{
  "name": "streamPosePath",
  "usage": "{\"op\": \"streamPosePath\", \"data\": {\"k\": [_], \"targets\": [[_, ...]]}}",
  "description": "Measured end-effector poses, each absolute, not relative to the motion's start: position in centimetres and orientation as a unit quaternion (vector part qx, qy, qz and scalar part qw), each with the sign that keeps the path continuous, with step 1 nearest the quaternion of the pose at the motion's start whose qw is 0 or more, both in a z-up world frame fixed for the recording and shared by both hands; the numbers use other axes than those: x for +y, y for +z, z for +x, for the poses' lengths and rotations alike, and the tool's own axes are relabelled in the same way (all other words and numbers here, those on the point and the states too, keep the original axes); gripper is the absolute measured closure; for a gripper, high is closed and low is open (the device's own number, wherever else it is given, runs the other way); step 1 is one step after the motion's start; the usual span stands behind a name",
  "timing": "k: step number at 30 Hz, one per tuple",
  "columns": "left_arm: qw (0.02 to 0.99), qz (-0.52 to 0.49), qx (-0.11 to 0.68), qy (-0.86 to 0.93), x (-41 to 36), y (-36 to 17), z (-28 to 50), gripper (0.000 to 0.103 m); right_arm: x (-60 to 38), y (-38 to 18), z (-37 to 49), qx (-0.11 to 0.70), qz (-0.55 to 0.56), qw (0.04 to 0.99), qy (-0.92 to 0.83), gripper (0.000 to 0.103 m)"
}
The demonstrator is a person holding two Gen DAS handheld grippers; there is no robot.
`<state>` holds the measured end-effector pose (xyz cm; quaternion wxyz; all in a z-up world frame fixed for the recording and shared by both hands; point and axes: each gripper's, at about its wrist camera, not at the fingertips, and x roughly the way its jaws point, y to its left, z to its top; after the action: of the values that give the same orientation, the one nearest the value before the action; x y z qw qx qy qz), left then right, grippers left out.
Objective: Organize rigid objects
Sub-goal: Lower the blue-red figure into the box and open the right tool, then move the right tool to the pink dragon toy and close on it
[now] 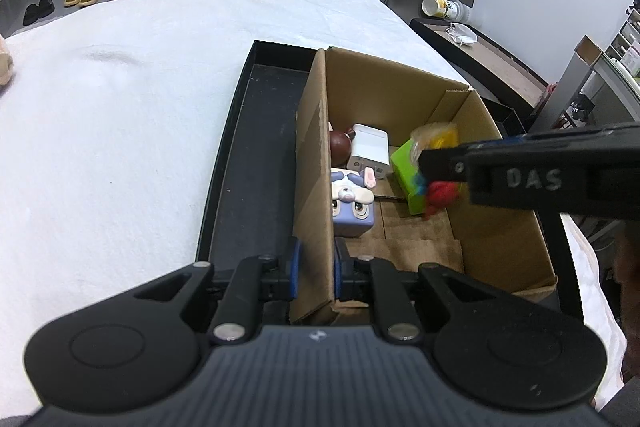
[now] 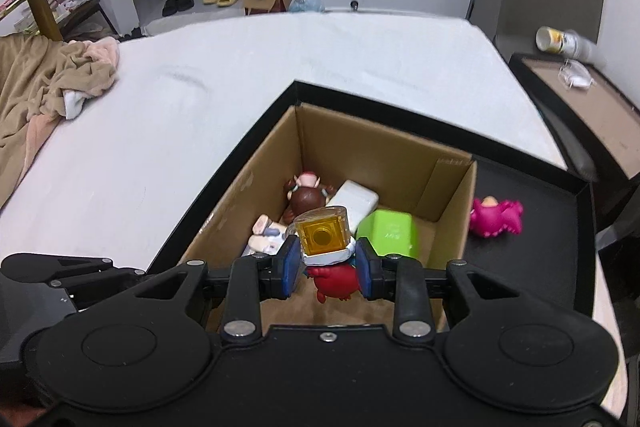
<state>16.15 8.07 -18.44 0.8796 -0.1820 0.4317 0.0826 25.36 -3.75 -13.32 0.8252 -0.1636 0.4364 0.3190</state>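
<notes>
While both grippers work at the carton:
Left gripper (image 1: pixel 314 269): pinching the cardboard box (image 1: pixel 400 95) wall.
Right gripper (image 2: pixel 328 267): clamped on a red figurine (image 2: pixel 334 277), above the box.
Black tray (image 2: pixel 532 267): pink toy (image 2: pixel 496 217).

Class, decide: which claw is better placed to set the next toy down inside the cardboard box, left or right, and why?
Right. The right claw already grips the red toy above the cardboard box; the left claw is clamped on the box wall.

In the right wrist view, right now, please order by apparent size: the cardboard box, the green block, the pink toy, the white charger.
1. cardboard box
2. green block
3. pink toy and white charger: they look about alike, and the charger is partly hidden, so I leave them unranked.
</notes>
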Motion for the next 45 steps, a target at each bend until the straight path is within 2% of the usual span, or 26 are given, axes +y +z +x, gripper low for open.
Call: {"op": "streamPosePath", "data": {"k": [8,10,12,14,23,28,34,45], "targets": [[0.88,-0.185,0.429,0.082,8.1,-18.5,16.1,0.088,-4.7,-12.5,25.1,0.429,-0.153,0.833,0.314,0.071],[0.881,-0.183,0.429,0.082,8.0,-18.5,16.0,0.088,-5.3,-11.9,25.3,0.424,-0.146,0.837,0.314,0.069],[0.881,-0.183,0.428,0.082,8.0,-18.5,16.0,0.088,-6.1,-11.2,25.3,0.416,-0.137,0.843,0.313,0.061],[0.881,-0.184,0.429,0.083,8.0,-18.4,16.0,0.088,-6.8,-10.6,25.4,0.406,-0.132,0.85,0.309,0.058],[0.881,-0.179,0.43,0.085,7.9,-18.4,16.0,0.088,-11.7,-9.2,27.2,0.379,-0.094,0.877,0.28,0.055],[0.882,-0.172,0.43,0.087,7.7,-18.4,16.1,0.088,-14.4,-10.3,28.8,0.383,-0.065,0.885,0.255,0.055],[0.884,-0.156,0.432,0.088,7.3,-18.3,16.1,0.088,-16.5,-12.7,30.4,0.385,-0.032,0.89,0.242,0.048],[0.878,-0.157,0.44,0.1,7.2,-18.6,16.6,0.088,-16.5,-18.5,34.3,0.402,-0.039,0.87,0.284,0.044]]}}
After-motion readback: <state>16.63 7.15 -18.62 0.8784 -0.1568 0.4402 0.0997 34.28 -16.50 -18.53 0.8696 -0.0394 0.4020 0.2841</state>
